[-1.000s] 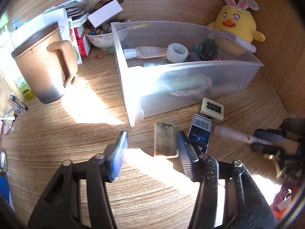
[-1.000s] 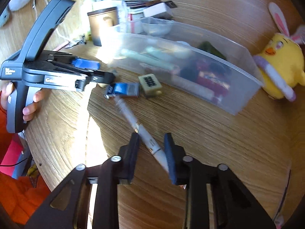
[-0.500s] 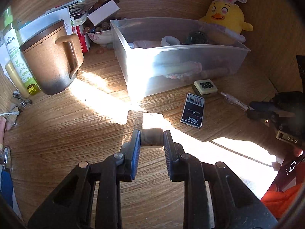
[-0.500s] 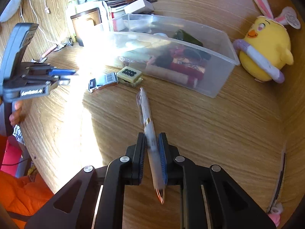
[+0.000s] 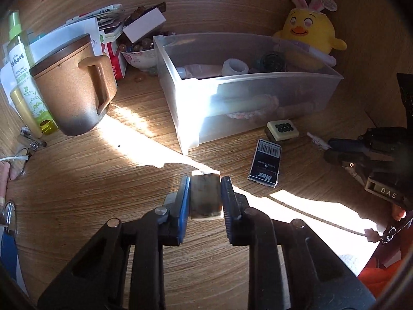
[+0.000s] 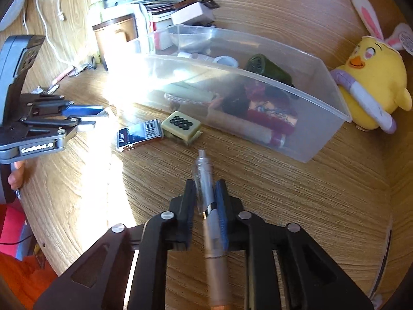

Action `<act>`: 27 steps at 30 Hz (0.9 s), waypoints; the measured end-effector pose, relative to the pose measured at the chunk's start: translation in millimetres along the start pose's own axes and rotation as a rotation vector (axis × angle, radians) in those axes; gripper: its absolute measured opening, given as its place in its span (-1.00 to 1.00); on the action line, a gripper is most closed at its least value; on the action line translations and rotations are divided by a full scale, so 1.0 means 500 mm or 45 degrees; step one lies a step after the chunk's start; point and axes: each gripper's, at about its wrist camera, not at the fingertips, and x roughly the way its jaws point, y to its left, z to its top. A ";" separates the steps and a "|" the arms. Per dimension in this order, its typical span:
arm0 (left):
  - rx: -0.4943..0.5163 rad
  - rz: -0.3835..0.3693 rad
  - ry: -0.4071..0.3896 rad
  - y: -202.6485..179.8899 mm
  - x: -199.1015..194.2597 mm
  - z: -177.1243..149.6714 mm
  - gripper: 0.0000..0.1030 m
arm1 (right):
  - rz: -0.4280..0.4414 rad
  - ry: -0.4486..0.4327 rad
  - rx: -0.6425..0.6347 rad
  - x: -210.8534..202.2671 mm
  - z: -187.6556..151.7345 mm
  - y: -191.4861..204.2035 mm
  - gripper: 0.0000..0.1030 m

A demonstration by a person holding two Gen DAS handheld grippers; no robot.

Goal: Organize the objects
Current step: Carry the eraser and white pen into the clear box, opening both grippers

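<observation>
My left gripper is shut on a small grubby whitish block, held low over the wooden desk. From the right wrist view that left gripper sits at the left edge, in a hand. My right gripper is shut on a clear-and-grey pen whose tip points toward the clear plastic bin. The left wrist view shows the right gripper at the far right with the pen tip sticking out. The bin holds several small items.
A blue Max staple box and a mahjong tile lie on the desk in front of the bin. A brown mug, a green bottle and a bowl of beads stand at the left. A yellow chick plush sits right of the bin.
A second ago both grippers stood open, the left around the block and the right around the pen. Both have shut on them, and the pen now points straight ahead between the right fingers.
</observation>
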 end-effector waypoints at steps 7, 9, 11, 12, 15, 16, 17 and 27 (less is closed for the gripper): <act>-0.037 -0.043 -0.094 -0.011 -0.048 0.016 -0.55 | 0.009 -0.125 0.066 -0.061 0.009 -0.014 -0.75; -0.033 -0.048 -0.126 -0.018 -0.061 0.025 -0.55 | 0.016 -0.176 0.089 -0.089 0.015 -0.018 -0.75; -0.033 -0.055 -0.159 -0.026 -0.073 0.037 -0.55 | 0.013 -0.218 0.104 -0.111 0.021 -0.022 -0.75; -0.036 -0.063 -0.177 -0.029 -0.079 0.044 -0.55 | 0.009 -0.243 0.115 -0.124 0.026 -0.025 -0.75; -0.039 -0.081 -0.219 -0.037 -0.090 0.062 -0.55 | 0.011 -0.313 0.147 -0.154 0.041 -0.038 -0.75; -0.041 -0.088 -0.234 -0.039 -0.095 0.069 -0.55 | 0.011 -0.331 0.155 -0.161 0.045 -0.041 -0.75; -0.040 -0.093 -0.250 -0.042 -0.099 0.076 -0.55 | 0.010 -0.355 0.169 -0.170 0.052 -0.045 -0.75; -0.048 -0.104 -0.346 -0.048 -0.127 0.121 -0.55 | 0.004 -0.511 0.238 -0.220 0.095 -0.072 -0.81</act>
